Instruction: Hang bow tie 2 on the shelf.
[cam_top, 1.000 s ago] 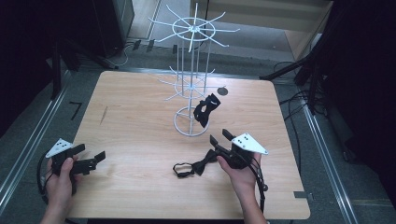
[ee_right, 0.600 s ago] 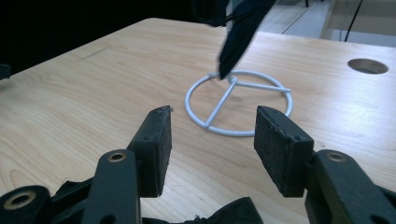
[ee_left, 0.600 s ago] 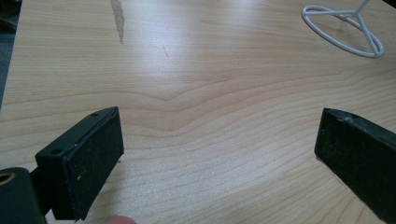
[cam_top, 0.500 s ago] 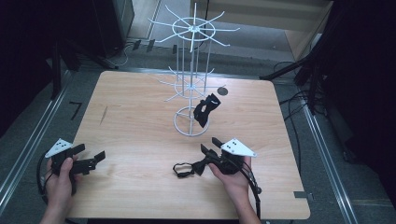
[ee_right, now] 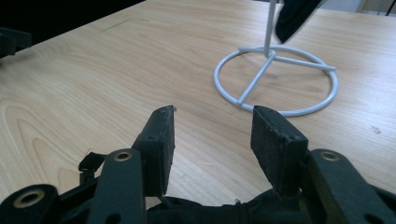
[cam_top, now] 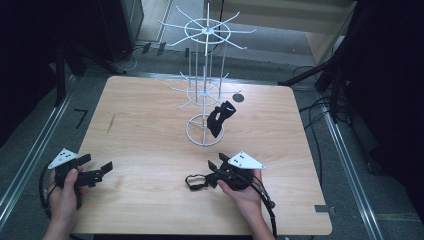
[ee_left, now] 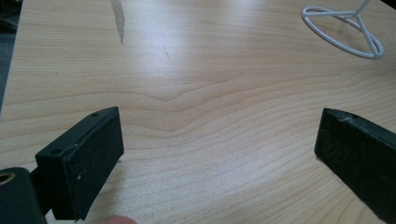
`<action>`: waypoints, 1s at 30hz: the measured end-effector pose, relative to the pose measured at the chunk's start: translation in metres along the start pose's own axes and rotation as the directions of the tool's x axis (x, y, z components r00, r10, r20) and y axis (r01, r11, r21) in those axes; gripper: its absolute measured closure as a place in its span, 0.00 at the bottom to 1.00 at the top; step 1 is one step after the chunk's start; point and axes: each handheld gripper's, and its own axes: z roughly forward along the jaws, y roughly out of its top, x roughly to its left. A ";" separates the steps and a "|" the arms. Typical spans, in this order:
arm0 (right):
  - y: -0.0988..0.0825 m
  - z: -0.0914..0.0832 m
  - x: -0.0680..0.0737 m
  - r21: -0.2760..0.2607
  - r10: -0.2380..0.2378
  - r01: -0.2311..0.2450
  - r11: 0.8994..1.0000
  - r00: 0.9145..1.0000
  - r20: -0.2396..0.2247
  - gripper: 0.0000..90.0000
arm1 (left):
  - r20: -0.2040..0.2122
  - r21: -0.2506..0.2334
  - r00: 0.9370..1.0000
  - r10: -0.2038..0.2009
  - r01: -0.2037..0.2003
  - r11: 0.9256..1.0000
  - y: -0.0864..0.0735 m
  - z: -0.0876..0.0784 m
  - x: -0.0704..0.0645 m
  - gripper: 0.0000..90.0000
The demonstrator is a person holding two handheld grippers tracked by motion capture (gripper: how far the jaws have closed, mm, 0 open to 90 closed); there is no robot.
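A black strapped item [cam_top: 196, 181] lies flat on the wooden table [cam_top: 140, 130], near its front edge. My right gripper [cam_top: 212, 174] is low over its right end, and its jaws have just been closing. In the right gripper view the right gripper [ee_right: 215, 116] still shows a gap, with the black fabric [ee_right: 219, 211] at the base of the jaws and neither pad pressing on it. A second black item [cam_top: 220, 119] hangs on the white wire rack [cam_top: 204, 90]. My left gripper [cam_top: 97, 166] rests open at the front left, and in its own view the left gripper [ee_left: 219, 121] holds nothing.
The rack's ring base [ee_right: 271, 55] stands just beyond the right gripper; it also sits at the far right of the left gripper view as the ring base [ee_left: 350, 14]. A dark round spot [cam_top: 238, 98] marks the table behind the rack. Cables trail off the front edge.
My right gripper has moved left and down to the black item on the table, and its jaws stand narrower. The left gripper has not moved.
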 end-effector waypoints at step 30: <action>-0.016 0.023 0.021 0.109 -0.051 0.065 0.992 0.991 -0.122 0.64 | 0.001 -0.001 1.000 -0.003 0.003 1.000 0.000 0.000 0.000 0.02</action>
